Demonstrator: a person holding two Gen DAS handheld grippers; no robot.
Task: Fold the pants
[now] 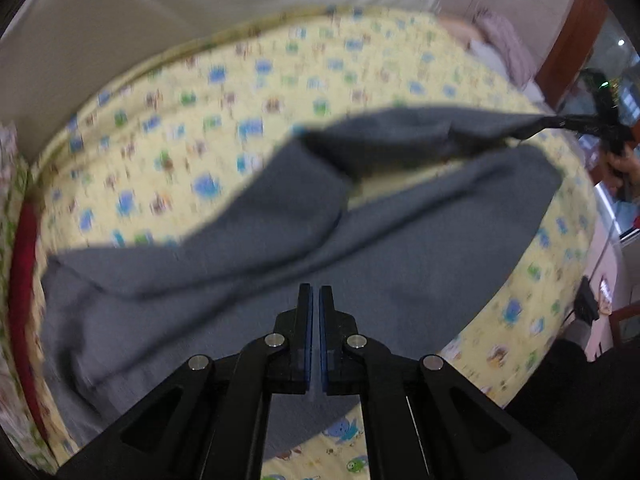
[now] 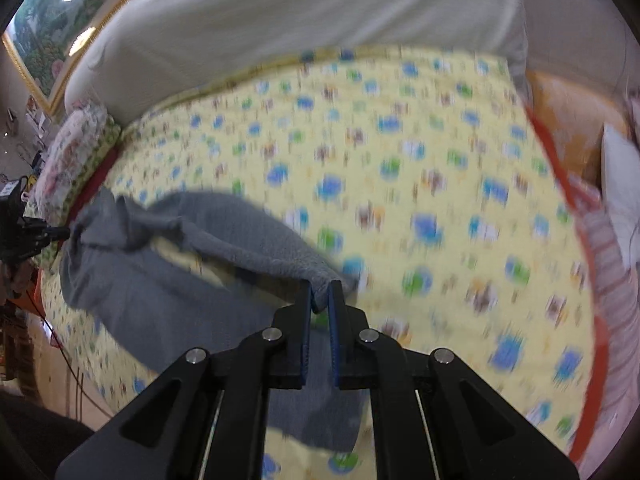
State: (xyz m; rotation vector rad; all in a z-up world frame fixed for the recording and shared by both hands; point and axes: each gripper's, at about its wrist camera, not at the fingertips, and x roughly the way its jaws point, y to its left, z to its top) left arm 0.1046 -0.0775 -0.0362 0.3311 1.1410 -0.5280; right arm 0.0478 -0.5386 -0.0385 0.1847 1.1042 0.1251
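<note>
Grey pants (image 1: 360, 248) lie spread on a yellow patterned bedspread (image 1: 240, 92). My left gripper (image 1: 315, 294) is shut, its blue pads nearly together over the pants; in the right wrist view it (image 2: 66, 233) pinches the far end of the pants (image 2: 160, 280). My right gripper (image 2: 320, 294) is shut on a lifted edge of the pants, one leg hanging up off the bed. In the left wrist view the right gripper (image 1: 548, 122) holds that stretched leg at the far right. Both views are blurred by motion.
A white headboard cushion (image 2: 300, 12) runs along the far side of the bed. A red bed edge (image 2: 600, 320) curves on the right. Folded floral bedding (image 2: 76, 148) lies at the left. A framed painting (image 2: 48, 20) hangs behind.
</note>
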